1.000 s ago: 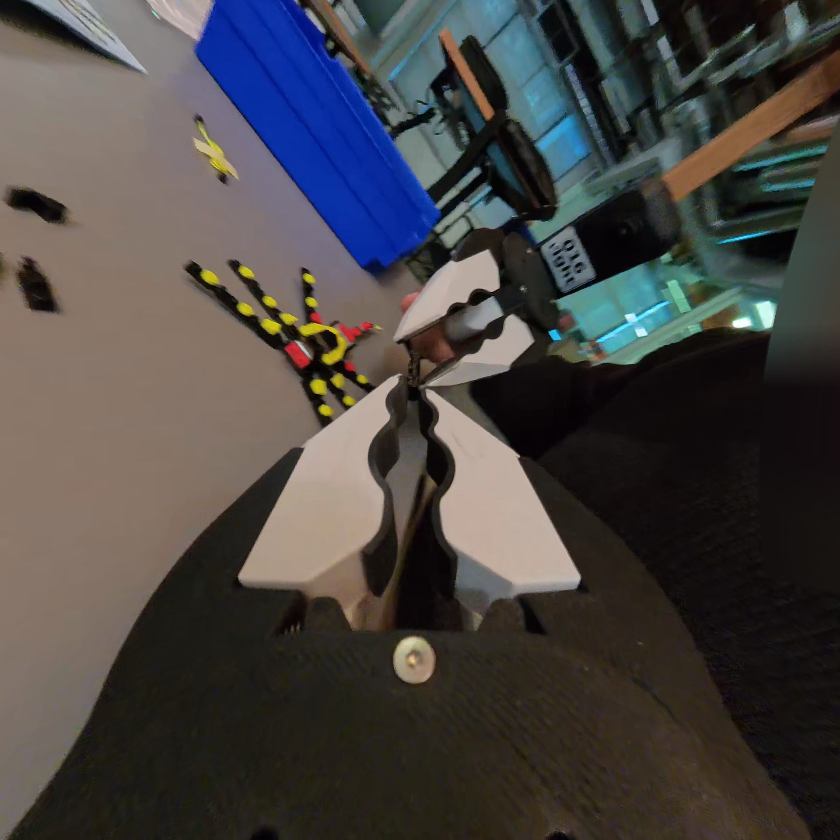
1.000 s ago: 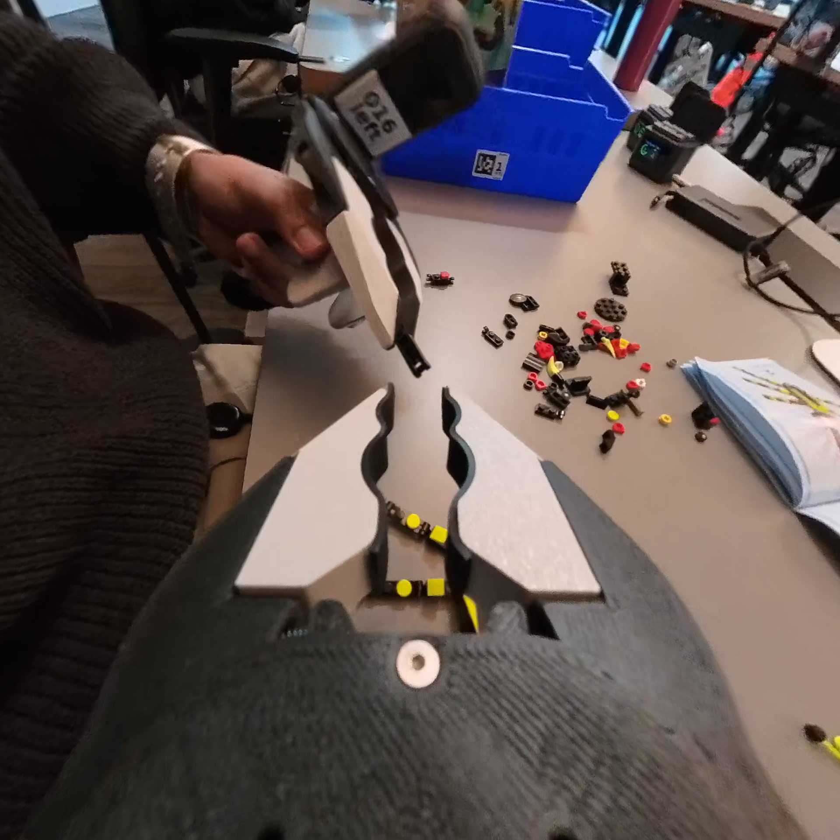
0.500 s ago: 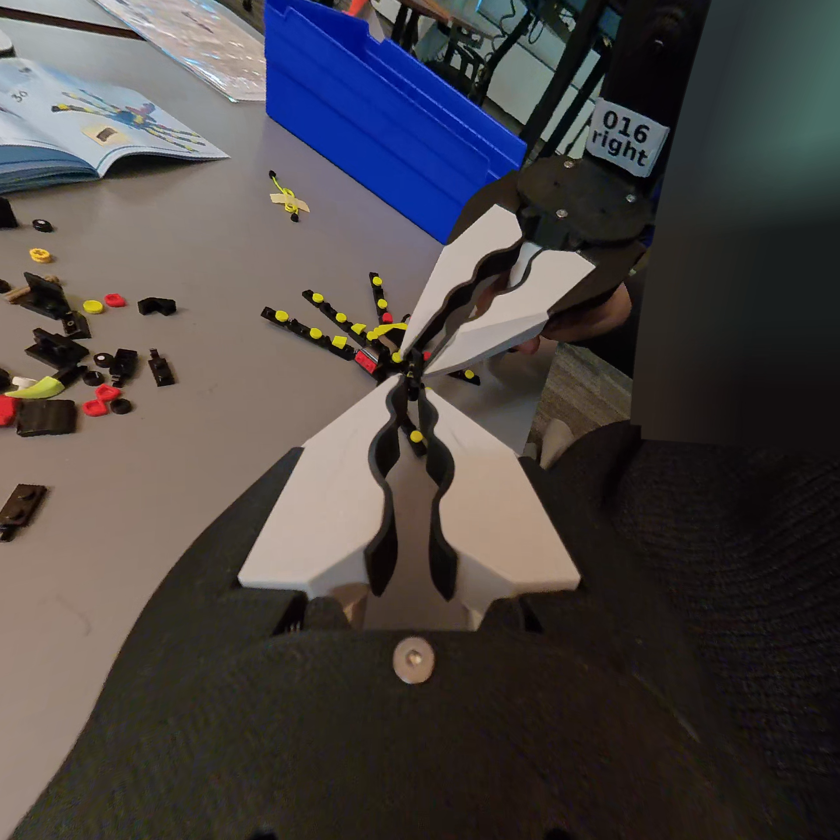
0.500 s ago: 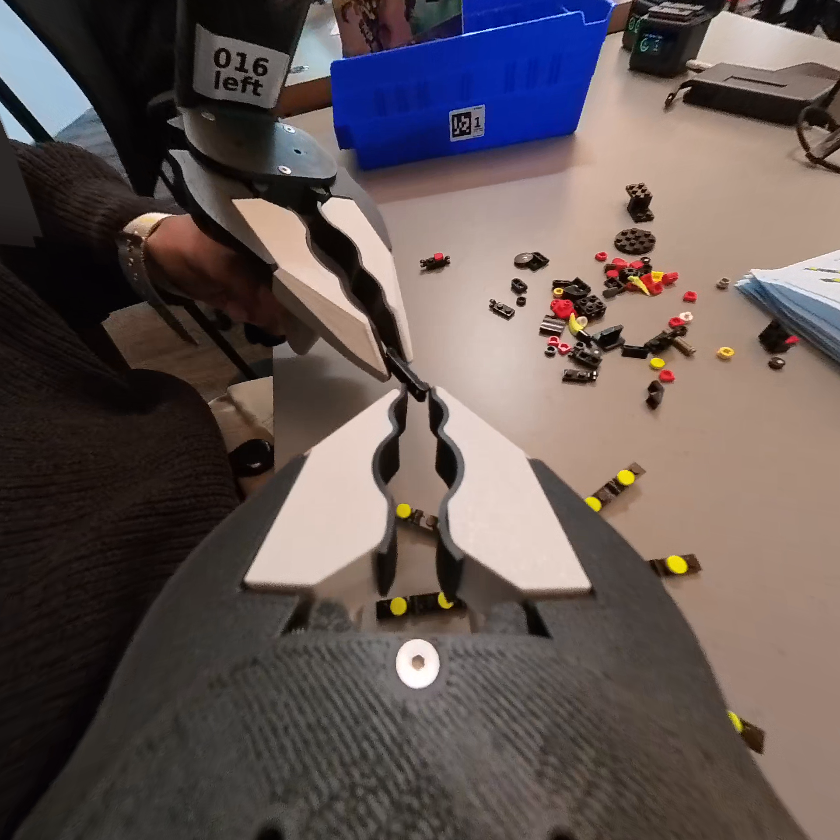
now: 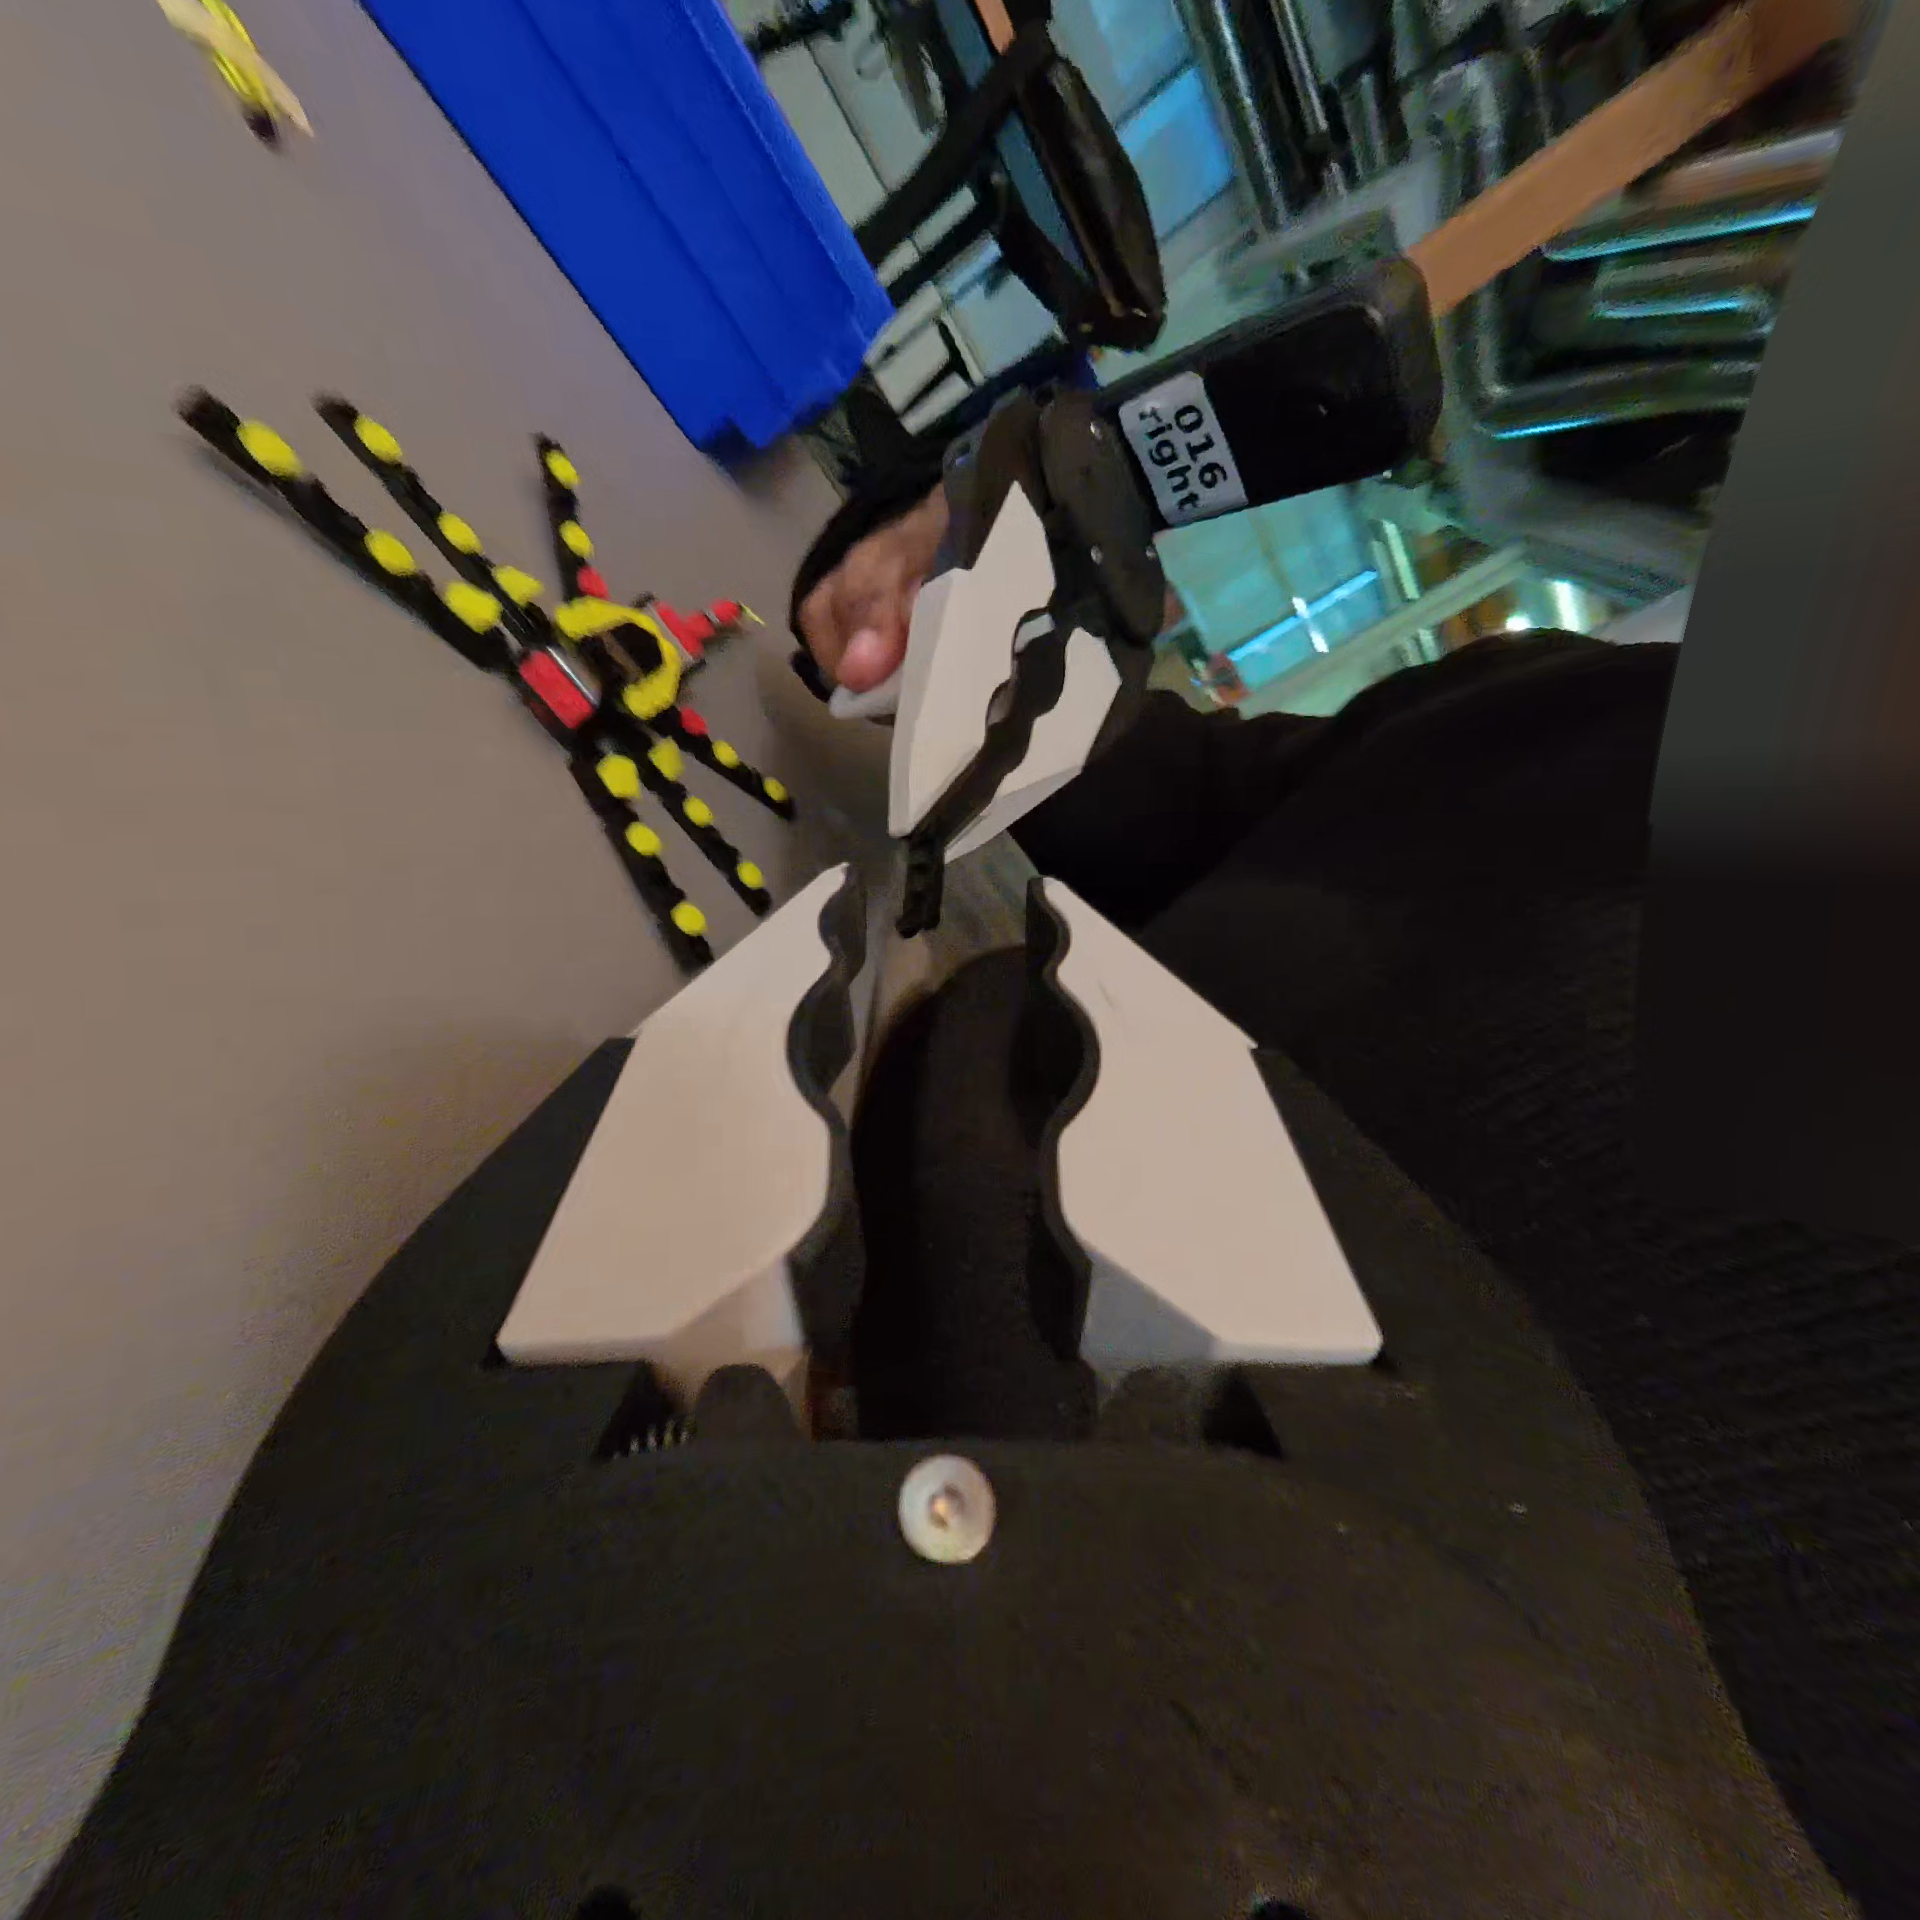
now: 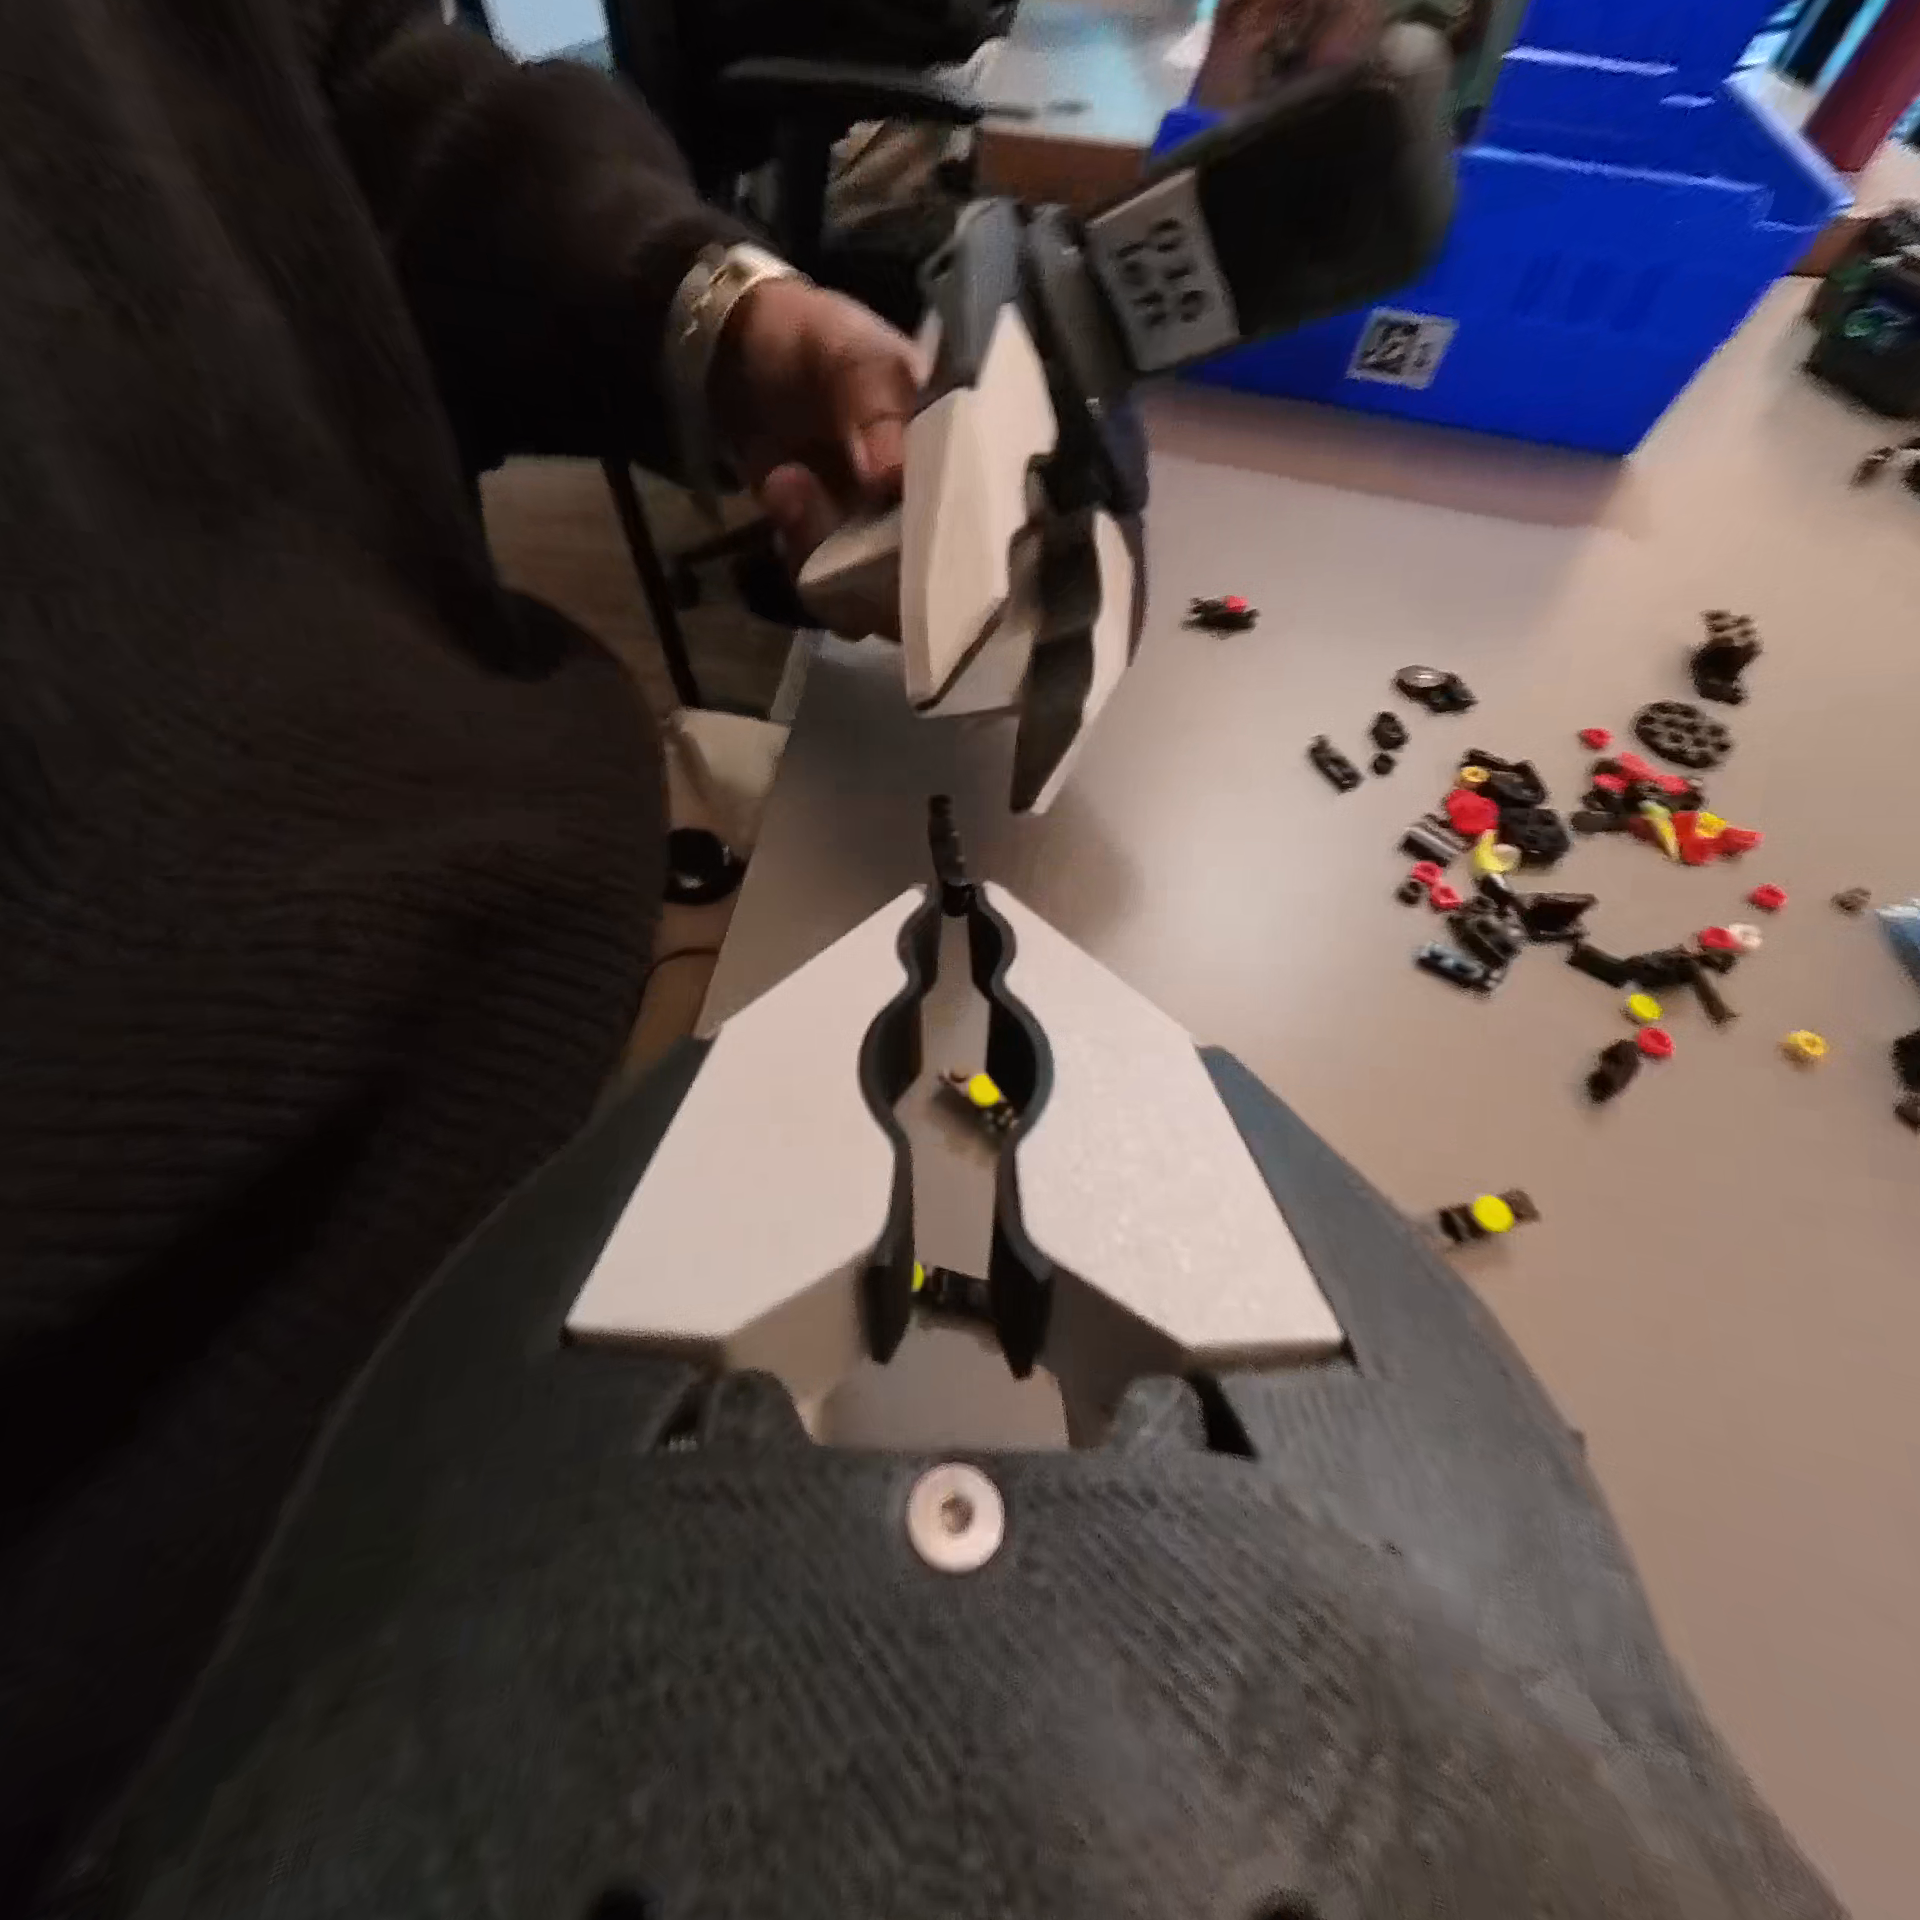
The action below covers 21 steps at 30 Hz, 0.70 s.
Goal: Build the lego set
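Grey worktop (image 6: 1351, 1403) stretches away under both grippers, with a blue bin (image 6: 1621, 281) at its far side and shelving blurred beyond.

The right gripper (image 6: 956, 899) has its fingers (image 6: 1122, 1122) nearly closed, the tips pinching the base of a small black lego piece (image 6: 943, 844). This thin, ridged stub stands out past the tips along the gripper's own line, its long axis pointing up and away toward the other tool. The left gripper (image 5: 940, 894) has its fingers (image 5: 707, 1122) parted with a clear gap and holds nothing. In its own view the black piece (image 5: 920, 883) hangs into the mouth of that gap, close to the inner edge of one finger; whether it touches cannot be told through the blur.

Beside the grippers on the worktop lies the half-built model, a black spider-like figure (image 5: 582, 644) with yellow-studded legs and a red and yellow centre. It sits well off to the side of the piece, nearer the right gripper. Farther along the worktop a loose pile of parts (image 6: 1558, 862) in black, red and yellow is scattered.

By my reading, the piece now rests with the right gripper alone, and the coming move depends on turning its long axis toward the figure's body before pressing it home. The grip is slight, on the very end, so the piece could pivot or slip.
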Each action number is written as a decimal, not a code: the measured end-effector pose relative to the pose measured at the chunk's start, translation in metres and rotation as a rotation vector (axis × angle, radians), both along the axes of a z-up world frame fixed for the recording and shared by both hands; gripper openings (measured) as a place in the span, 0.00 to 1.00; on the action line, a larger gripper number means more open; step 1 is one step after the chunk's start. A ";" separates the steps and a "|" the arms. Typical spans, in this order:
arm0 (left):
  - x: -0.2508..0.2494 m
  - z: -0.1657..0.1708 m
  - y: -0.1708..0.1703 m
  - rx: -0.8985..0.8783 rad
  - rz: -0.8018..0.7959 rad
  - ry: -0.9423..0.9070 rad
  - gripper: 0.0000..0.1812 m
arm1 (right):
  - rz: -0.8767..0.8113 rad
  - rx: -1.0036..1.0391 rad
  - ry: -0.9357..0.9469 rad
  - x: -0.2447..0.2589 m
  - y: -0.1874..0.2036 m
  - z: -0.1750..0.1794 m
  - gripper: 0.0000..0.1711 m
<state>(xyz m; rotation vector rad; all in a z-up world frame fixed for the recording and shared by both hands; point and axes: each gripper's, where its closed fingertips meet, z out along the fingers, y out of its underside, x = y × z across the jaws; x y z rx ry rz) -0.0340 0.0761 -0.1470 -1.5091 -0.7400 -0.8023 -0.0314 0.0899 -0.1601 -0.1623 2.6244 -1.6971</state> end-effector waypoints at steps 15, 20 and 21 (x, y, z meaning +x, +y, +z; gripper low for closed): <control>0.029 -0.010 0.013 -0.019 -0.161 -0.106 0.02 | -0.022 -0.070 0.090 0.002 -0.013 0.011 0.08; -0.012 0.009 0.004 0.179 0.070 -0.292 0.02 | -0.169 -0.086 0.210 -0.023 -0.013 0.018 0.34; -0.017 0.010 0.002 0.200 0.099 -0.316 0.02 | -0.176 -0.095 0.245 -0.023 -0.014 0.020 0.34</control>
